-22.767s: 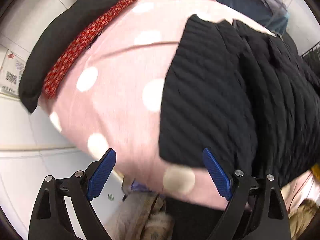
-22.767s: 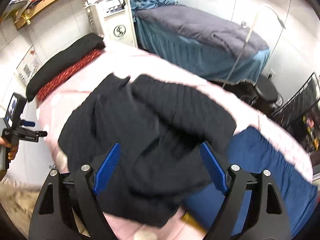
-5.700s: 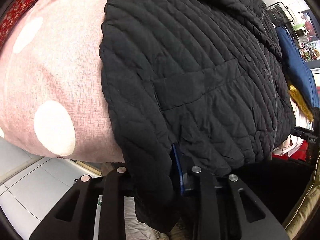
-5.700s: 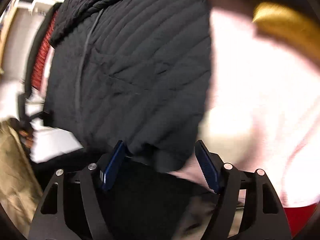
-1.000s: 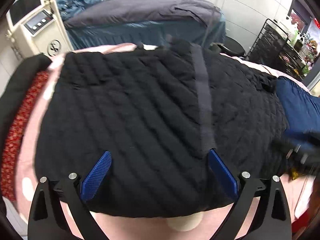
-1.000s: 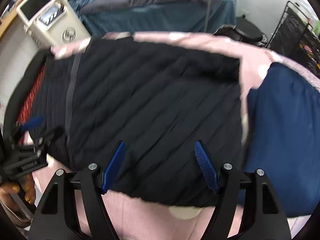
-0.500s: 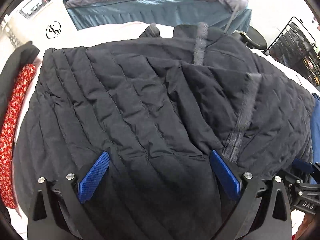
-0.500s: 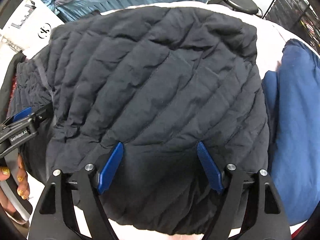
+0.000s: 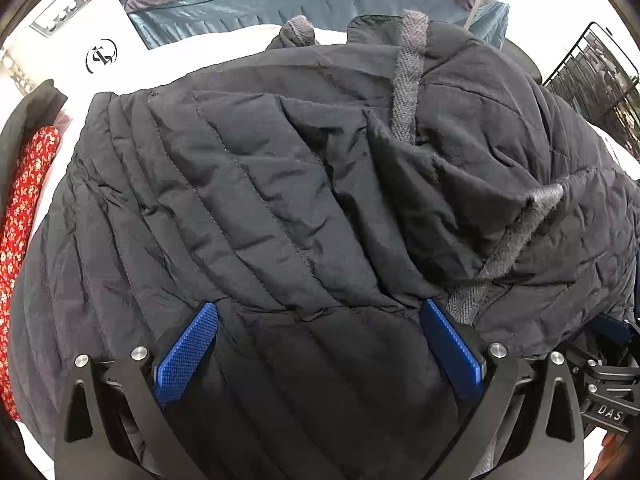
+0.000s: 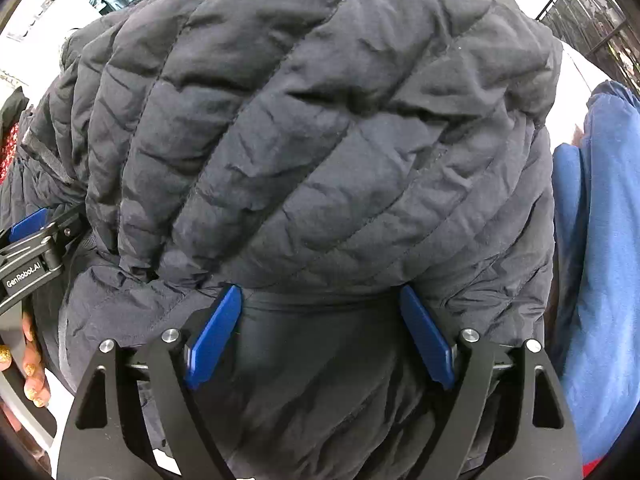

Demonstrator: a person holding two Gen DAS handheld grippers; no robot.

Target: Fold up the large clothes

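Jacket: the black quilted jacket [image 9: 280,208] lies folded over itself on the bed, filling both wrist views; grey herringbone tape [image 9: 408,80] runs along its inner edge.
Blue garment: a blue garment [image 10: 600,260] lies just beside the jacket's right edge.
Red floral cloth: a red floral cloth [image 9: 20,220] lies at the jacket's left.
Left claw: the left claw [image 9: 320,344] stands wide apart over the jacket, pinching nothing.
Right claw: the right claw [image 10: 320,332] points down, its jaws opening, jacket fabric between them but not pressed.
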